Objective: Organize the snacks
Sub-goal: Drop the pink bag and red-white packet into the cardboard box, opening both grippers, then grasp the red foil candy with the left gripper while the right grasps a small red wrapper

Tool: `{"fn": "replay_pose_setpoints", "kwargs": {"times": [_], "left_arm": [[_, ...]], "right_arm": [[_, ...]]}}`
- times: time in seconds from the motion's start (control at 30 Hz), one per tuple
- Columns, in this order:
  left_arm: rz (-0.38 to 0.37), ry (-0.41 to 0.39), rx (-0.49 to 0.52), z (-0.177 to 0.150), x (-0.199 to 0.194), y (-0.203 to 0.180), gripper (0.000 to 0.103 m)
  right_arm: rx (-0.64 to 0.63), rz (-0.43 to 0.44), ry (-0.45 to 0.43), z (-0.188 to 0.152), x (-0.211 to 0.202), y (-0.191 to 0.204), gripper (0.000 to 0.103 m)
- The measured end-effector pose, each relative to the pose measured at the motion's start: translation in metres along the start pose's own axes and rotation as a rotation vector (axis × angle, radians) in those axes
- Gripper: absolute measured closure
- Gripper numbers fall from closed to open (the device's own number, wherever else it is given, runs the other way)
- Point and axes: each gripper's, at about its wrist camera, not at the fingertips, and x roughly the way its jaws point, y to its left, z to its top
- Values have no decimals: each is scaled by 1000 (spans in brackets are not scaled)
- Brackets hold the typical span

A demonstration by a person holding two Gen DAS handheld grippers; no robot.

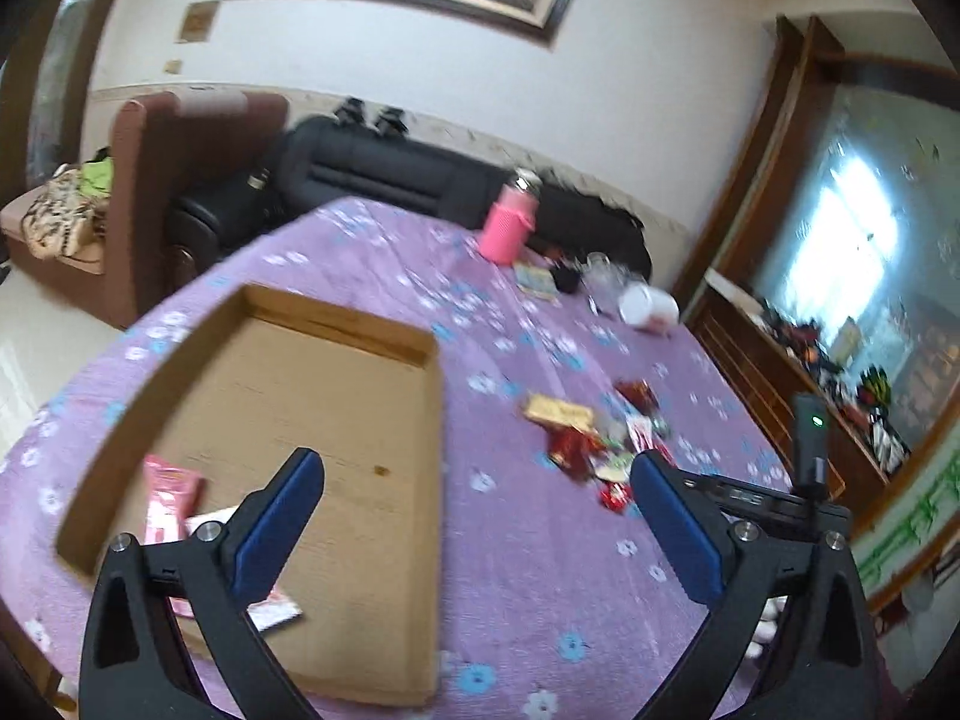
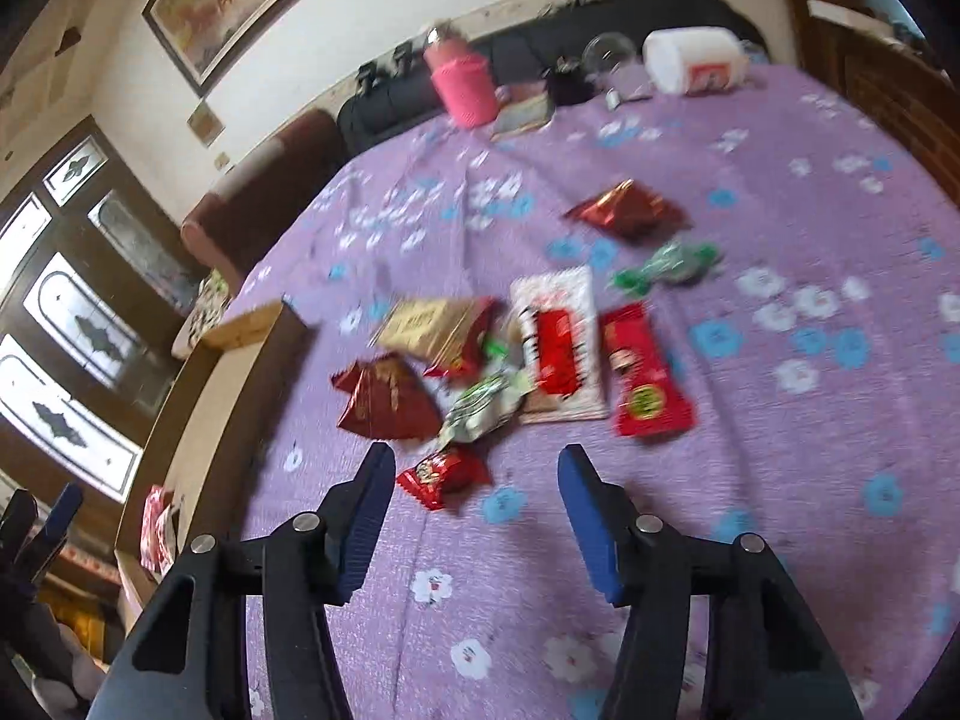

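The snack pile (image 2: 510, 354) is seen on the purple-clothed table (image 2: 780, 480), at twelve o'clock from the right hand-held gripper (image 2: 477, 489), whose jaws are spread and empty. The left hand-held gripper (image 1: 477, 480), likewise parted, is held over the cardboard tray (image 1: 336, 324); a pink packet (image 1: 168, 498) lies inside at nine o'clock. A pink bottle (image 1: 507, 222) stands far off.

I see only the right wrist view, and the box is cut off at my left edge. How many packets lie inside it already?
Observer: At least two: a pink packet and a pale packet, partly hidden, in the near left part of the cardboard box.
Operator: Is the rest of it free?
Observer: Yes, bare cardboard elsewhere.
Operator: Does the left gripper hold anything?
Observer: No, the left gripper is open, with nothing between its fingers.
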Motion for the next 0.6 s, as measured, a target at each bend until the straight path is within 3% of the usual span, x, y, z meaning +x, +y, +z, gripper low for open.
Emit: {"fn": "replay_pose_setpoints", "kwargs": {"times": [0.07,0.2,0.27,0.3,0.37,0.6], "left_arm": [[-28,36,23,1,12,-9,12],[-53,94,47,4,42,-34,13],[-53,124,55,6,62,-43,13],[-46,138,59,6,73,-48,13],[-34,168,63,7,99,-57,13],[40,247,117,1,176,-80,13]], "right_arm": [[-27,2,10,-4,10,7,42],[-81,-27,25,-8,25,15,43],[-96,-44,32,-12,28,13,55],[-96,-52,32,-12,28,11,70],[-92,-58,27,-11,26,7,80],[-63,-63,24,-12,18,-2,82]]}}
